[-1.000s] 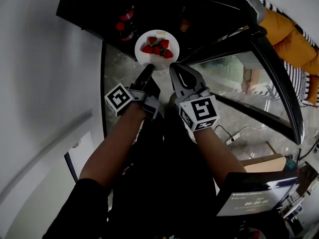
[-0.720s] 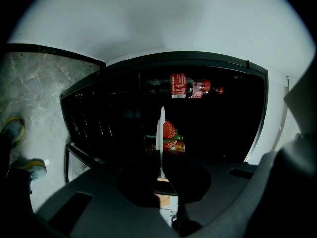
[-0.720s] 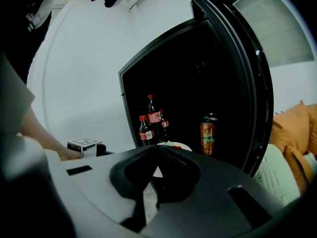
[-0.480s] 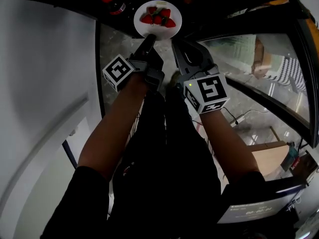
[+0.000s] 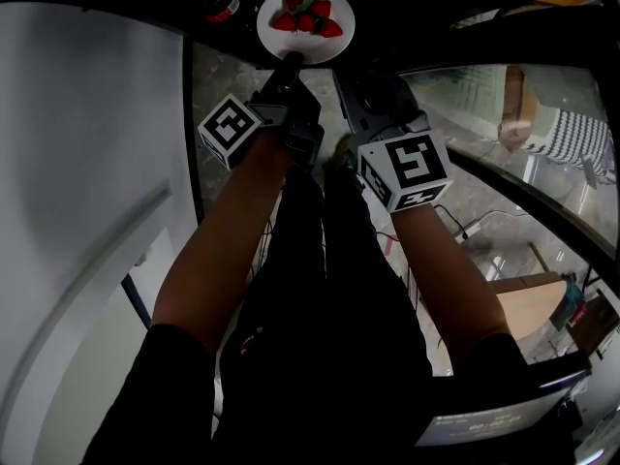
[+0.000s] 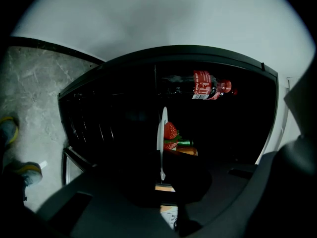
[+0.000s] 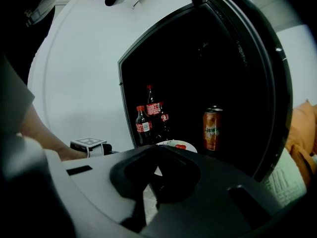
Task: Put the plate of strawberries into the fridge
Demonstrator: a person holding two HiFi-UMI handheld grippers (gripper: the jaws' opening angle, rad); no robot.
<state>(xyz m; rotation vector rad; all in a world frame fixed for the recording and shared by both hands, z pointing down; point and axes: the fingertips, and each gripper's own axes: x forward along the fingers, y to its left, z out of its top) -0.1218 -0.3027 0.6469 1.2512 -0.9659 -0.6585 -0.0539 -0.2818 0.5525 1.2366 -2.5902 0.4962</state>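
A white plate (image 5: 306,27) with several red strawberries (image 5: 304,17) is held out into the dark fridge opening at the top of the head view. My left gripper (image 5: 290,61) is shut on the plate's near rim. In the left gripper view the plate (image 6: 160,133) shows edge-on between the jaws, with strawberries (image 6: 171,131) on its right face. My right gripper (image 5: 353,70) hovers just right of the plate, shut on nothing. In the right gripper view the plate (image 7: 177,145) shows just beyond the right gripper (image 7: 157,153).
Inside the fridge stand red-labelled cola bottles (image 7: 143,125) at the left and an orange can (image 7: 212,128) at the right. The fridge's glass door (image 5: 504,105) hangs open on the right. A white wall (image 5: 87,163) is at the left. A cable lies on the marble floor (image 5: 465,231).
Both grippers and the plate have moved forward, deeper into the fridge opening. The left gripper keeps its hold on the rim.
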